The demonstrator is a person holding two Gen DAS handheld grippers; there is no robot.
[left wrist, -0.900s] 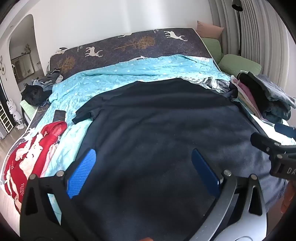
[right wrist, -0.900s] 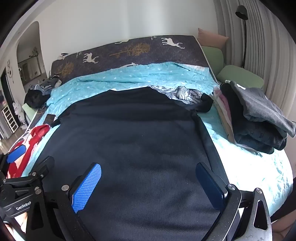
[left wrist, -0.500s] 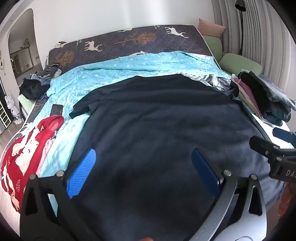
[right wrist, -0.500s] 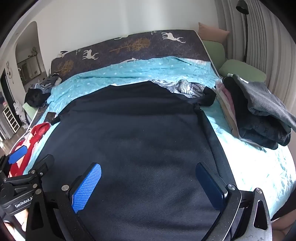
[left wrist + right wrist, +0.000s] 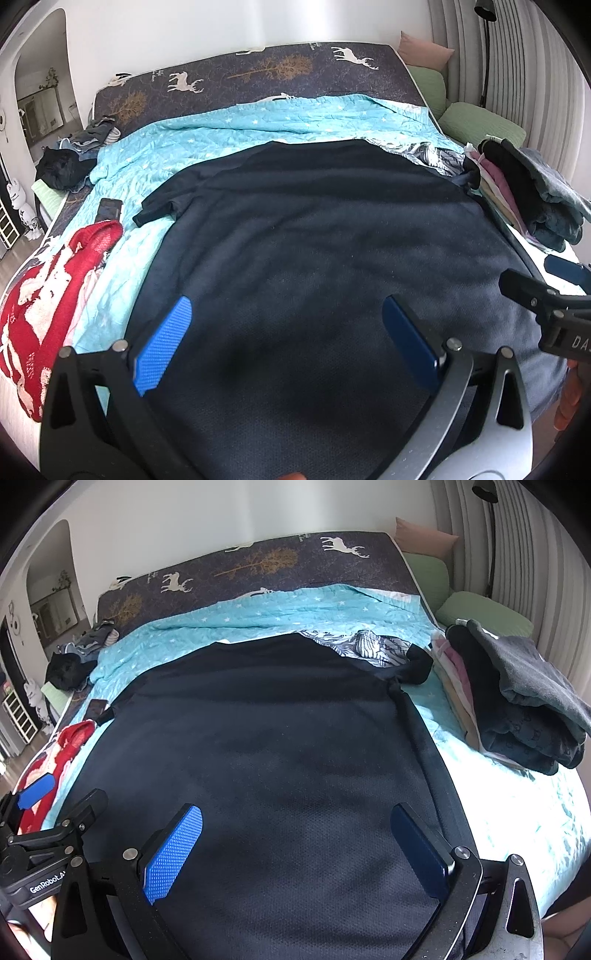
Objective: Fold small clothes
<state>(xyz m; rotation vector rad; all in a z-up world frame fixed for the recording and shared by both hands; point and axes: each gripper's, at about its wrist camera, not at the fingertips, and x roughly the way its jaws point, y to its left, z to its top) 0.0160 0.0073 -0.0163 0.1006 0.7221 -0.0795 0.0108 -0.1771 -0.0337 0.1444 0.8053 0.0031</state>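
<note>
- Left wrist view: shirt first — a dark navy T-shirt [image 5: 325,251] lies spread flat across the turquoise quilt [image 5: 229,140], hem toward the camera, its one visible short sleeve [image 5: 162,206] sticking out to the picture's left. The left gripper [image 5: 286,339] hangs above the lower part of the cloth with its blue pads wide apart and nothing between them. A red-and-white knit [image 5: 48,302] lies at the left edge of the bed, a phone [image 5: 109,210] just beyond it, and a stack of folded clothes [image 5: 524,195] sits at the right. The right gripper's tip [image 5: 546,291] shows at the right margin.
- Right wrist view: the same T-shirt [image 5: 266,746] fills the middle of the bed; its other sleeve [image 5: 417,668] is bunched near a patterned grey-white garment [image 5: 369,646]. The right gripper [image 5: 295,842] is also spread open and empty over the hem area, and the left gripper [image 5: 40,812] shows at the left margin.
- Step in hand, as I judge it: the shirt is laid out and no fold has begun.
- Next move probably calls for each gripper to go down to an edge or corner, pinch only the top garment and not the quilt, and carry the cloth over evenly; the bunched sleeve may need flattening first.
</note>
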